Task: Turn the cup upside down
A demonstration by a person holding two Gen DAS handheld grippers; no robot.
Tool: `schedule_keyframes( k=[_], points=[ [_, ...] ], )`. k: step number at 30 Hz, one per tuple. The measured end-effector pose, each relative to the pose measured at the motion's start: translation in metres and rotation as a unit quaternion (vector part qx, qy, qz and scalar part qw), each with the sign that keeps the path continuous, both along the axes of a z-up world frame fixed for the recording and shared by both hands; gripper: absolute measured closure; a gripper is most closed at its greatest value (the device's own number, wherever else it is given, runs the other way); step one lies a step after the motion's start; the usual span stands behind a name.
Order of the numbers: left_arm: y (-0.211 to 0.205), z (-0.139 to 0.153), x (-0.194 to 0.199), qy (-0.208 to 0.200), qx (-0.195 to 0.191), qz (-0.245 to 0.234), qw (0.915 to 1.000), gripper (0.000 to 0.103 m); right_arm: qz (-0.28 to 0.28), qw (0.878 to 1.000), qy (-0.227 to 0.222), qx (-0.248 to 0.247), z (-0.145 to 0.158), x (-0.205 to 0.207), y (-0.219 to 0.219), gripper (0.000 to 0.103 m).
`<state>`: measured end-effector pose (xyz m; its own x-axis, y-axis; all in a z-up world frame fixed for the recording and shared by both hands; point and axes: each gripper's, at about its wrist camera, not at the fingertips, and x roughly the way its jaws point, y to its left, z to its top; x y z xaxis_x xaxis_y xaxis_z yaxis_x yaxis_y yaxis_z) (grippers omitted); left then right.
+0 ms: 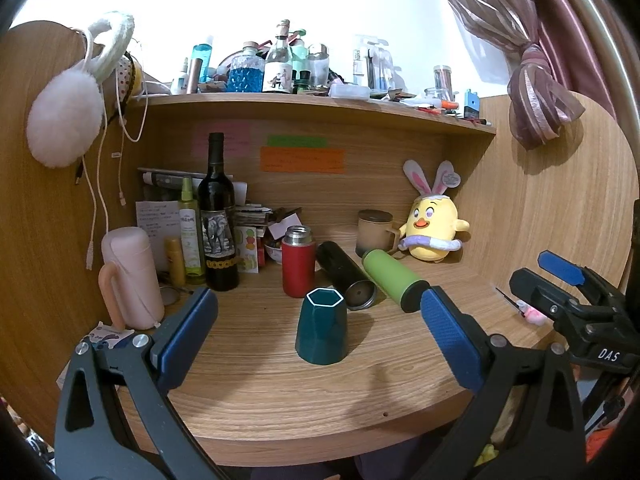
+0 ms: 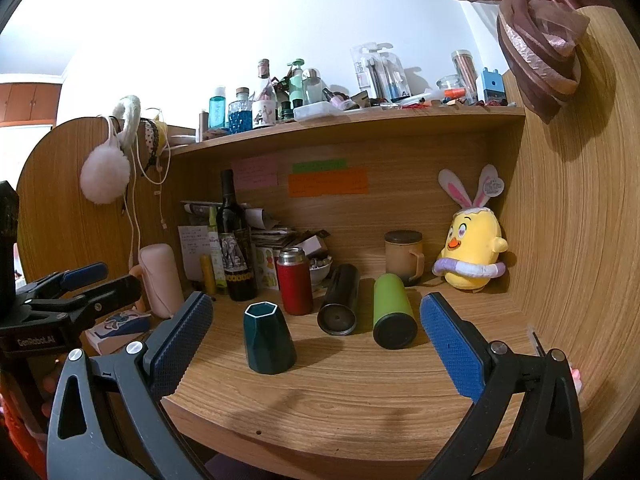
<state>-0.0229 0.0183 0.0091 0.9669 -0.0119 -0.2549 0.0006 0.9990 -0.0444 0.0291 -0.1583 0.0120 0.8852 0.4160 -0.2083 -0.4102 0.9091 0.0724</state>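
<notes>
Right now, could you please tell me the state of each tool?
Left tool: open, holding nothing; the green cup stands between its fingers, untouched.
Right tool: open, holding nothing.

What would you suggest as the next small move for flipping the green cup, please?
Probably ease the left gripper forward around the dark green hexagonal cup: it stands free on the desk, centred between those open fingers, while the right gripper, also open, is offset.
</notes>
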Motion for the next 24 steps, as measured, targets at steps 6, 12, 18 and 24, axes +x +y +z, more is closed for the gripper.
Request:
schedule_keyframes(
  k=[6, 12, 18, 24],
  points=[
    [0.0009, -0.0013, 0.0029, 0.005, -0.003, -0.006, 1.0, 0.0, 0.0, 1.0, 0.0, -0.001, -0.0002, 0.0003, -0.0003, 0.0],
    [0.0054, -0.0027, 0.0057, 0.012, -0.011, -0.01, 0.9998, 0.0, 0.0, 1.0, 0.0, 0.0, -0.0003, 0.0008, -0.001, 0.0],
    [0.0083, -0.0043, 0.0075, 0.017, -0.017, -0.017, 0.9996, 0.0, 0.0, 1.0, 0.001, 0.0, -0.0013, 0.0012, -0.0022, 0.0],
    [0.0071, -0.0065, 0.0094, 0.021, -0.017, -0.022, 0.9994, 0.0, -0.003, 1.0, 0.003, 0.0, -0.0037, 0.0022, -0.0027, 0.0]
  ],
)
